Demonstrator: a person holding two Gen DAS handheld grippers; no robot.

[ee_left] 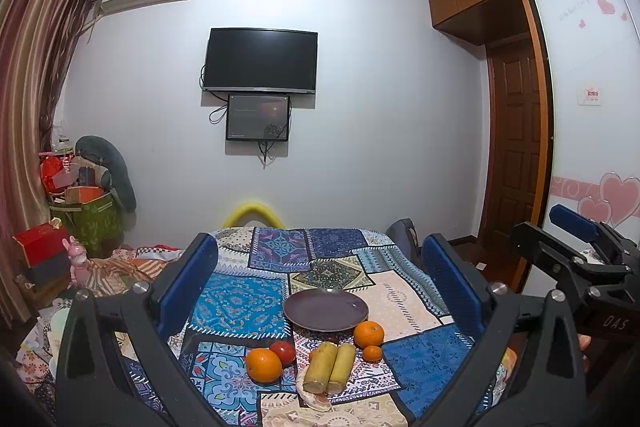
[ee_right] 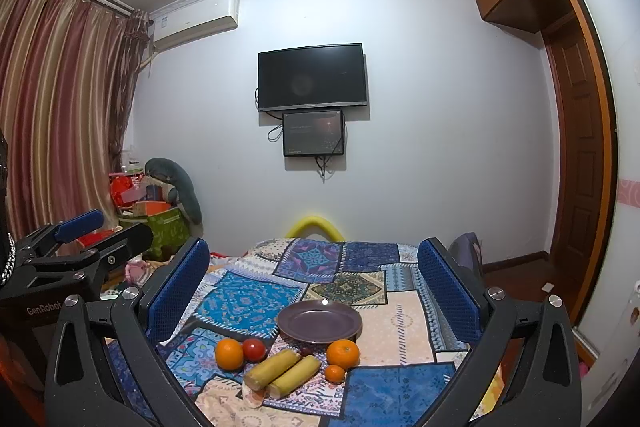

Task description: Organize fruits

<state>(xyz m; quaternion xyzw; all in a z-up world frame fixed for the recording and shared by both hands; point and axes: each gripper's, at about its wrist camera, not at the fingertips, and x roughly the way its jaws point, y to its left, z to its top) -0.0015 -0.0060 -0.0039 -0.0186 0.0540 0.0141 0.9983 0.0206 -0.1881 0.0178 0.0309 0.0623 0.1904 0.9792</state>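
Observation:
A dark purple plate (ee_left: 326,309) (ee_right: 319,321) sits empty on a patchwork cloth. In front of it lie two oranges (ee_left: 263,365) (ee_left: 369,334), a red tomato (ee_left: 283,352), a small tangerine (ee_left: 372,353) and two corn cobs (ee_left: 330,367) (ee_right: 282,371). A small dark fruit shows just behind the cobs. My left gripper (ee_left: 320,283) hangs open above the table, well back from the fruit. My right gripper (ee_right: 314,283) is open too, nothing between its fingers. Each gripper appears at the edge of the other's view.
The cloth-covered table (ee_left: 416,359) ends near a white wall with a television (ee_left: 260,61). A yellow chair back (ee_left: 252,211) stands behind the table. Boxes and bags (ee_left: 84,211) pile up at the left by the curtain. A wooden door (ee_left: 516,147) is at the right.

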